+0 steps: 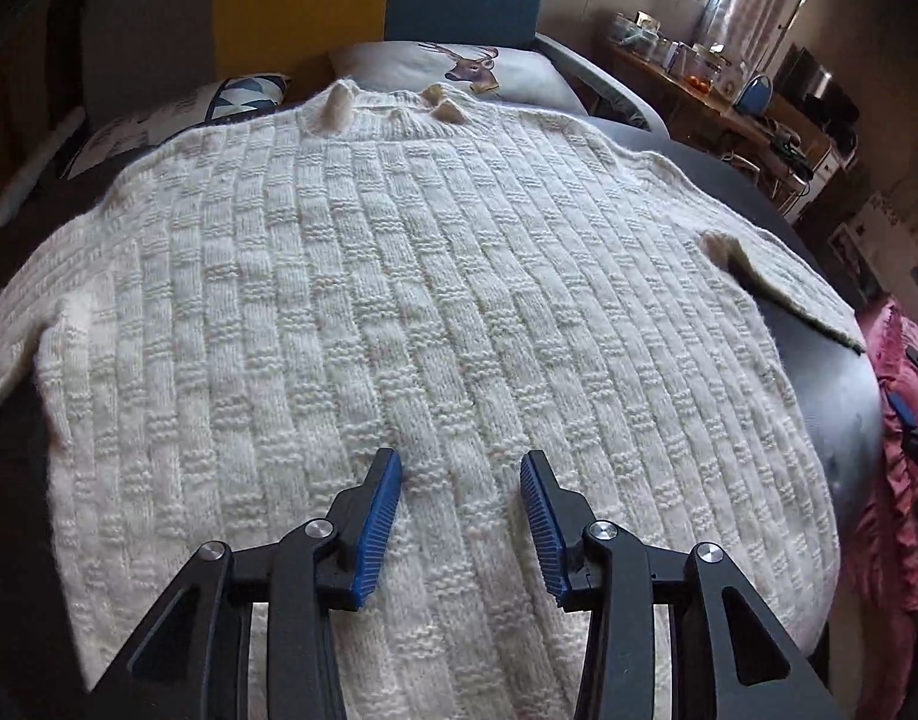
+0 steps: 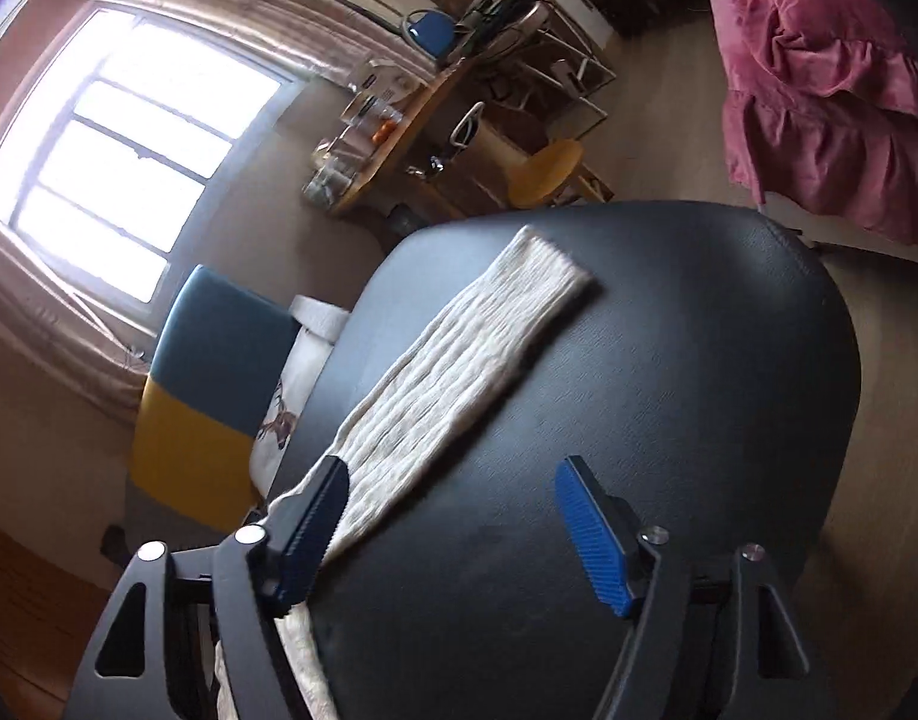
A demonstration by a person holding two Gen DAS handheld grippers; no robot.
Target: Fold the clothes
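Left hand-held gripper [image 1: 461,471] hovers agape, angled down over sweater [image 1: 399,276].

bright barred window [image 2: 117,150], cluttered wooden desk [image 2: 393,138]

One sweater [image 1: 399,276], two pillows [image 1: 453,69].

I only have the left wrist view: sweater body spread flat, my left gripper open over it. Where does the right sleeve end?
Observer: The right sleeve lies straight across the dark table, its cuff flat and well inside the far edge.
Operator: Is the right gripper holding it?
Observer: No. The right gripper is open; one of its fingers sits over the sleeve's near end, the other over bare table.
Operator: Anything beyond that table edge?
Observer: A yellow round stool stands on the floor past it.
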